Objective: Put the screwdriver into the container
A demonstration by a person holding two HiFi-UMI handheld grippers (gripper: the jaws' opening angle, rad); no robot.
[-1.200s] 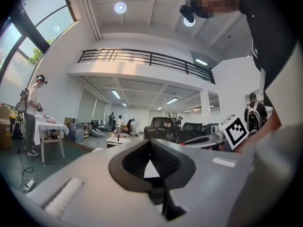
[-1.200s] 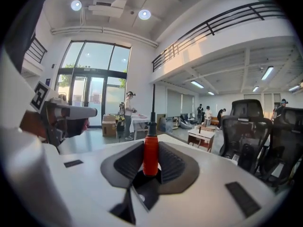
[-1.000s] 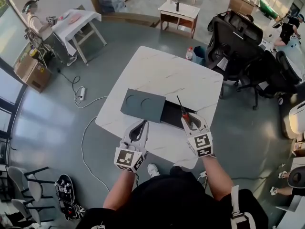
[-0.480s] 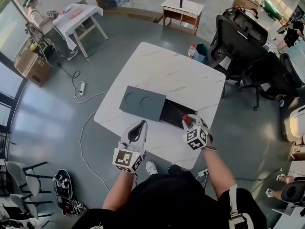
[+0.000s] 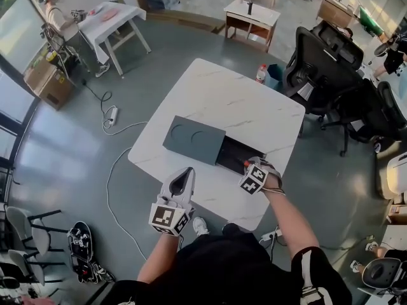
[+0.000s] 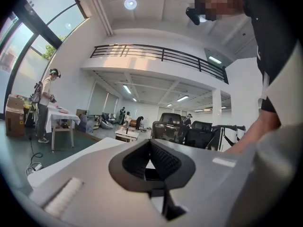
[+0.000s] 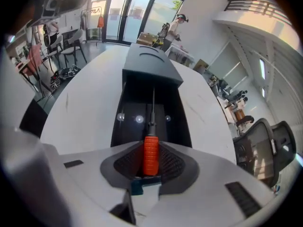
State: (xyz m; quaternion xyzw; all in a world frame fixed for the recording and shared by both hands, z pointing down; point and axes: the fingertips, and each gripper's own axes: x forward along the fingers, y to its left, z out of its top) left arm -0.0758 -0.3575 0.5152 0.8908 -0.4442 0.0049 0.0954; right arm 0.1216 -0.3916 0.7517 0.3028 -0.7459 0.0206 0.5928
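- Since a moment ago, my right gripper [image 5: 247, 166] has come down low and tipped forward at the near end of the box [image 5: 236, 153]. Before, it held the tool up higher over the box.
- My left gripper [image 5: 182, 178] has hardly moved. It hangs over the near edge of the table [image 5: 241, 100], well apart from the box.
- Its fingers are together, with nothing between them.
- The right fingers [image 7: 170, 161] are clamped on the orange handle of the screwdriver [image 7: 150, 141].
- The thin metal end points along the open black part of the box. I cannot tell if the tip touches the bottom.
- The grey lid [image 5: 193, 139] is slid back to the far side, so the box is open.
- I think the job is nearly done. The tool is picked up and lined up over the box.
- What is left is to lay it inside, let go, and pull the right gripper away.
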